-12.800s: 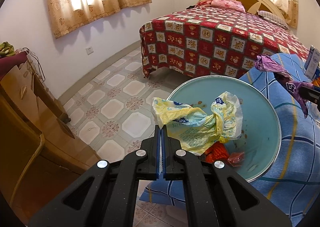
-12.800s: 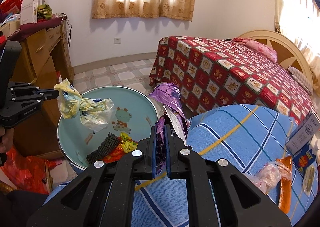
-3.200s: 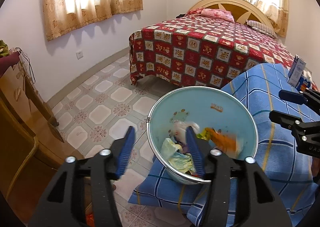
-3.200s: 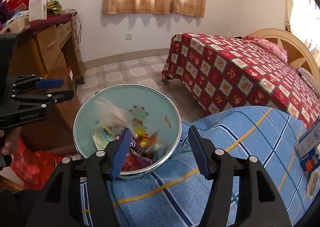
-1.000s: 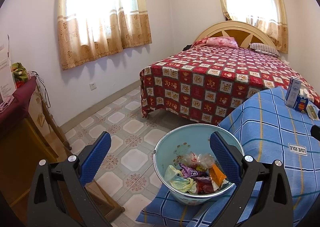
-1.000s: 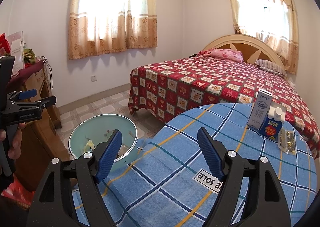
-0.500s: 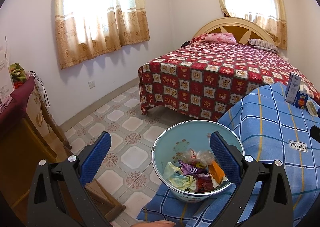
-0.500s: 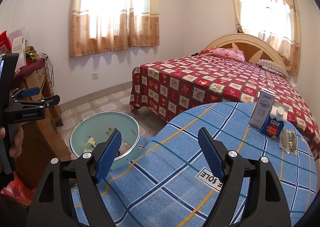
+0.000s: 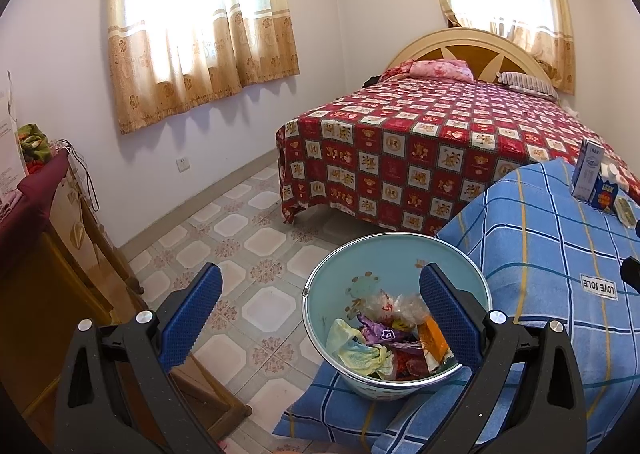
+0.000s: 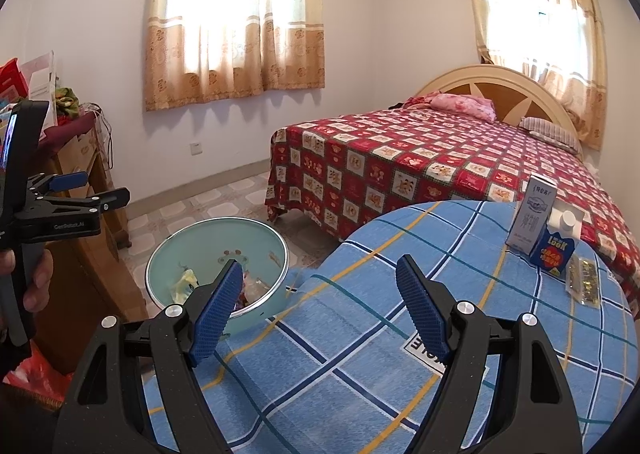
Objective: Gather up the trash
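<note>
Crumpled wrappers and plastic bags (image 9: 390, 342) lie inside the round pale-green metal bucket (image 9: 320, 314) beside the blue-checked desk (image 10: 360, 354); the left gripper (image 9: 320, 318) and the right gripper (image 10: 320, 306) both stand wide apart, empty

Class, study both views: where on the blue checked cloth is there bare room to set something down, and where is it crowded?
The blue checked cloth is bare across its middle and near part, between the basin at its left edge and the cartons at its far right. Crowded spots: that far right corner, with the cartons and a small packet, and the basin, full of wrappers.
</note>
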{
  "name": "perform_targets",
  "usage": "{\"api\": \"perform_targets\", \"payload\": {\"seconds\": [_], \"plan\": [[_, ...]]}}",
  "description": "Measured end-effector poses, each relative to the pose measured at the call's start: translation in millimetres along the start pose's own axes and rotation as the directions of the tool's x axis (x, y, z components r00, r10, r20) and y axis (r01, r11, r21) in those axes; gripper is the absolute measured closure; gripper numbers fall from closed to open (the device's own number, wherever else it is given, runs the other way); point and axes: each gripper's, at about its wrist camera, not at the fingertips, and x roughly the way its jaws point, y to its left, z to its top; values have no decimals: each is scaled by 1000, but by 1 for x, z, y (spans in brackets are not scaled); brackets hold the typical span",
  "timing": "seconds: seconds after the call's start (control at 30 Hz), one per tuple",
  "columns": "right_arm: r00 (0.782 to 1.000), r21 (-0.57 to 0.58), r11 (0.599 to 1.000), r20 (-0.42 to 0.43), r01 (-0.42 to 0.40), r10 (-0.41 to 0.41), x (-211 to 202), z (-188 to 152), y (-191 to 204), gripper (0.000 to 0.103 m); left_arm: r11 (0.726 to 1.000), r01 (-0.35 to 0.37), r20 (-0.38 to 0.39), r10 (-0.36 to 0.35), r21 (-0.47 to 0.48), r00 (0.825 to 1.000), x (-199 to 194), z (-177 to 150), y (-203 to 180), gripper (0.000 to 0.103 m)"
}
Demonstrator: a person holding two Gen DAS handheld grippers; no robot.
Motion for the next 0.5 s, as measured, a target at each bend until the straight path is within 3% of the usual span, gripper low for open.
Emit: {"api": "perform_targets", "payload": {"seconds": [0.3,0.5], "plan": [[1000,3,1000,0,6,-6,0,-2,-2,25,1000,5,8,-5,13,1000,-1,0,-4,6],[998,18,998,-3,64,-64,-3,-2,-23,23,1000,14,3,-14,11,1000,-1,-1,-3,6]]}}
